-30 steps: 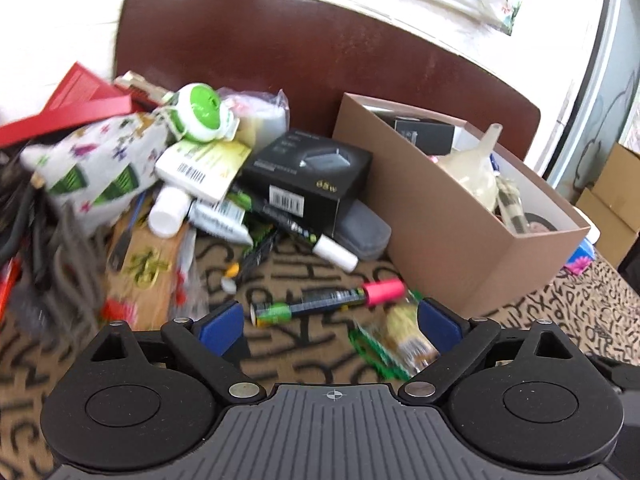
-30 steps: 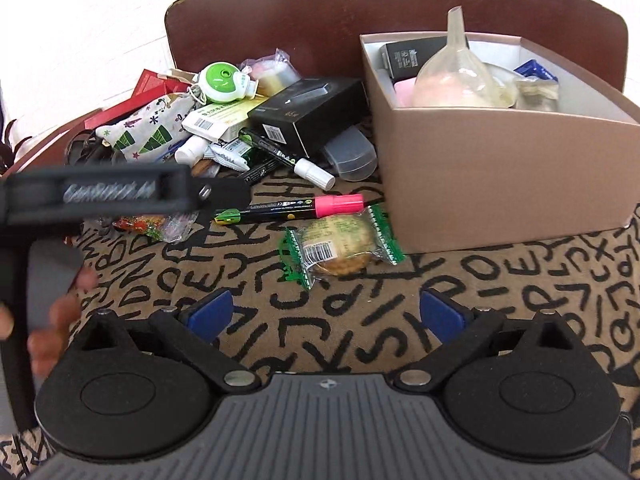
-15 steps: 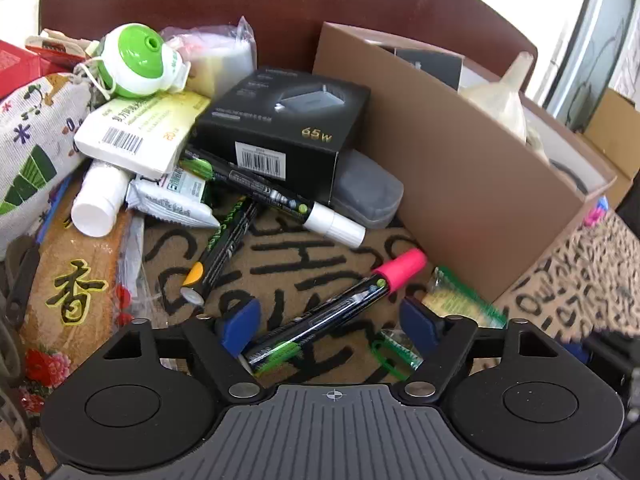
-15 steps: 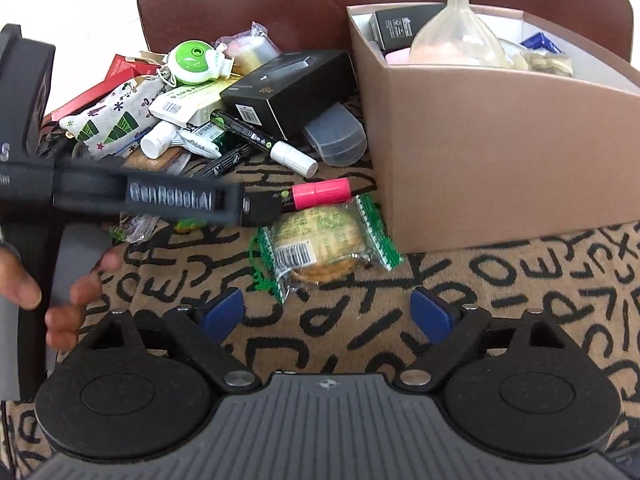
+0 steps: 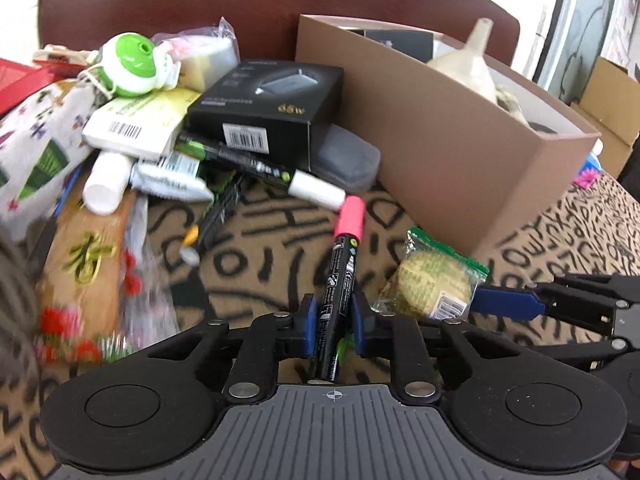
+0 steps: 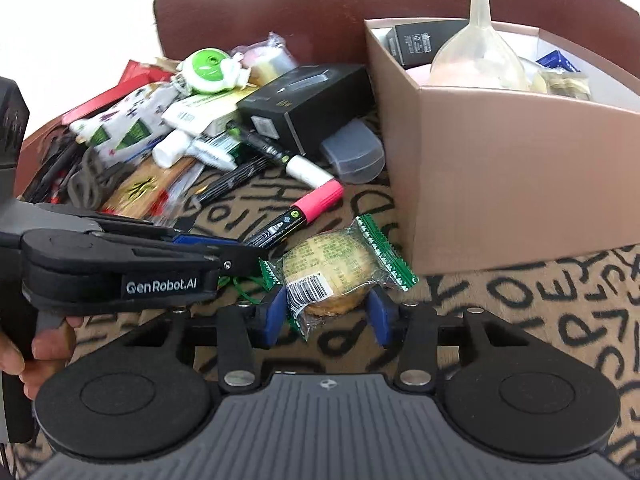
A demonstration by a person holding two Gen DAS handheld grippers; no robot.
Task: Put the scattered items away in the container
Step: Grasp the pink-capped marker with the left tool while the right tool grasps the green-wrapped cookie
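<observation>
A black marker with a pink cap [image 5: 340, 272] lies on the lettered cloth, and my left gripper [image 5: 334, 318] is shut on its barrel. In the right wrist view the same marker [image 6: 296, 216] sticks out of the left gripper [image 6: 240, 256] towards the brown cardboard box [image 6: 500, 168]. Just right of it lies a green-wrapped biscuit [image 6: 328, 264]. My right gripper [image 6: 328, 314] is closing on the biscuit, with both blue pads against the packet's sides. The left wrist view shows the biscuit [image 5: 432, 280] with one of the right gripper's fingers [image 5: 504, 304] at its edge.
A pile fills the left and back: a black charger box [image 5: 272, 108], a white-capped marker [image 5: 260, 164], a grey case [image 5: 344, 156], a green-and-white round gadget [image 5: 132, 64] and a printed pouch [image 5: 36, 140]. The box [image 5: 460, 152] holds a clear funnel [image 5: 476, 60] among other things.
The left jaws closed on the pink-capped marker, which swung to point along the gripper. The right jaws narrowed around the biscuit. The left gripper moved in lower and closer.
</observation>
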